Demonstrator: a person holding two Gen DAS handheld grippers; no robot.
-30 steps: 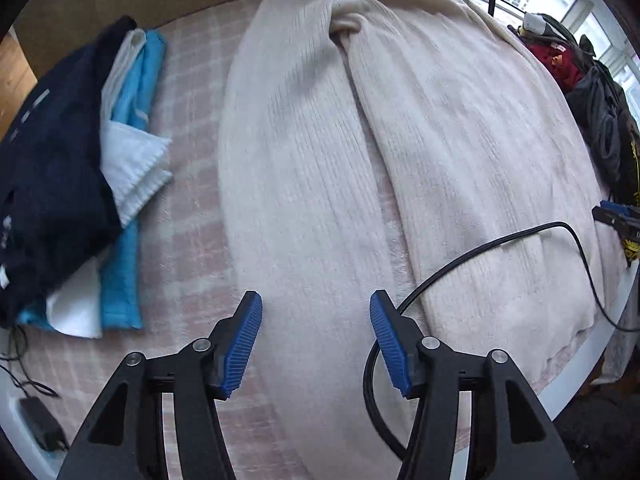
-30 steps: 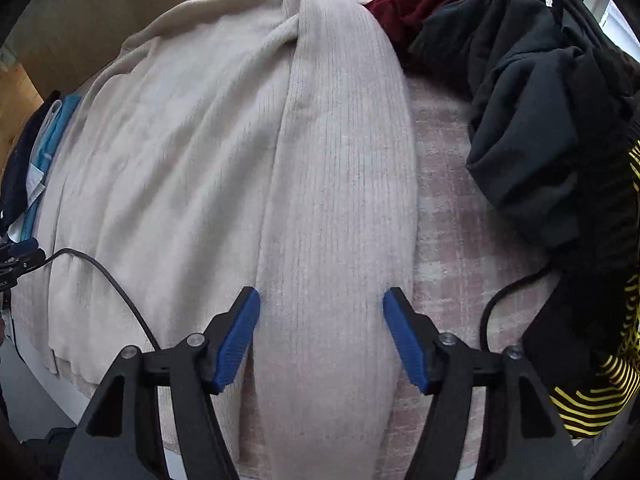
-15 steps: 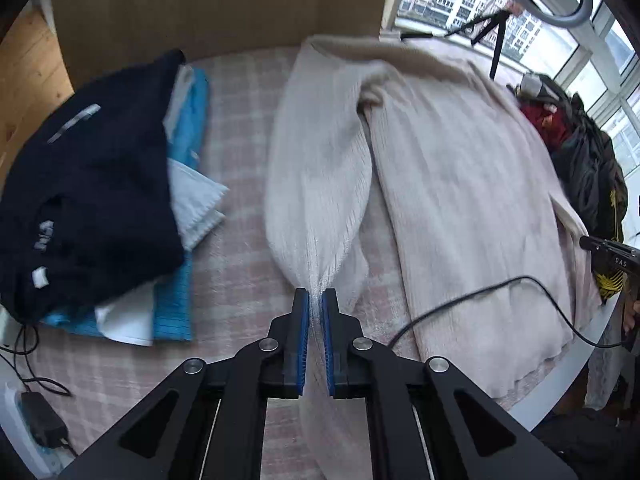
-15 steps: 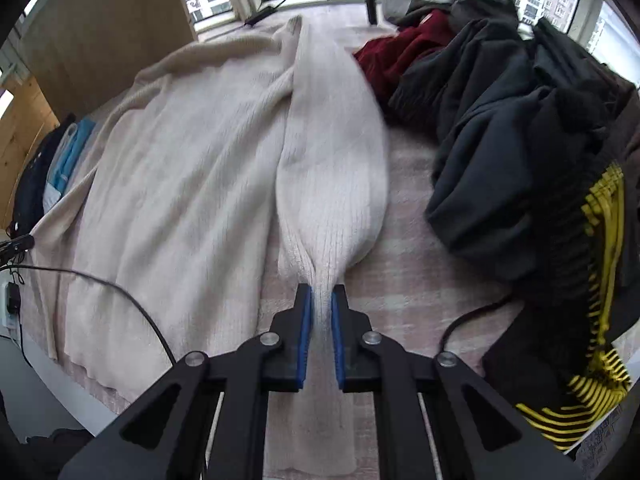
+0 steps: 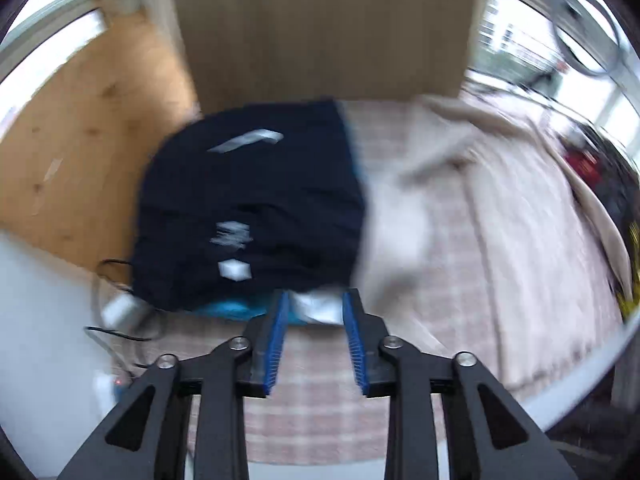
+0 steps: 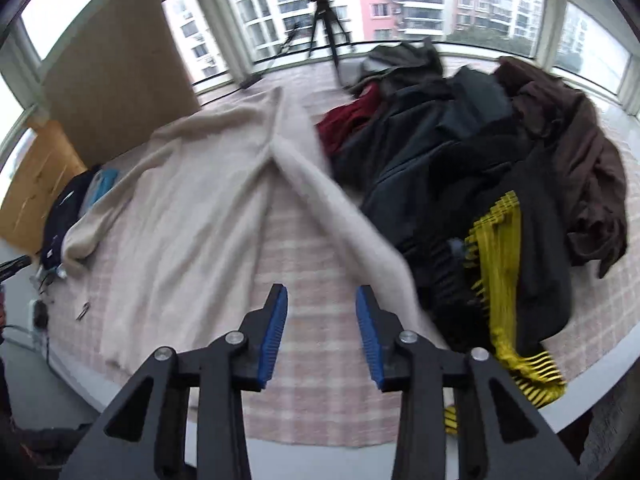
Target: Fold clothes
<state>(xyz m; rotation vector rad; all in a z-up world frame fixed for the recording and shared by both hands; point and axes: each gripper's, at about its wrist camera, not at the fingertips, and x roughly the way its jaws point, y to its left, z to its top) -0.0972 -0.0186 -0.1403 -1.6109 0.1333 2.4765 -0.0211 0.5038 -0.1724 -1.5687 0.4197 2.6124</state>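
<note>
The big checked bed cover [image 6: 304, 248] is lying under everything, and the cream sweater [image 6: 188, 208] is spreading across it, flat in the middle. Half a second ago both grippers were pinching the sweater's sleeves shut; now the jaws of both are opening and nothing is sitting between them. A second ago the sleeves were lying straight down beside the body, and now they are sticking out to the sides. That looks like the sleeves have been pulled out and dropped, so the sweater is getting laid flat and ready, but no fold is showing yet. The right gripper [image 6: 322, 334] is hanging over bare cover, with the right sleeve [image 6: 352, 236] lying just beside it and running up over the edge of the dark clothes pile [image 6: 480, 184]. The left gripper [image 5: 316, 340] is hanging over bare cover too, near the folded dark stack [image 5: 248, 208]. The right view is showing the whole sweater, the messy pile with a yellow striped piece [image 6: 504, 280], the windows and a tripod [image 6: 328, 36]. The left view is very blurry, but it is showing the folded stack up close, with blue and white things under it, and some cords [image 5: 120, 320] on the floor.
</note>
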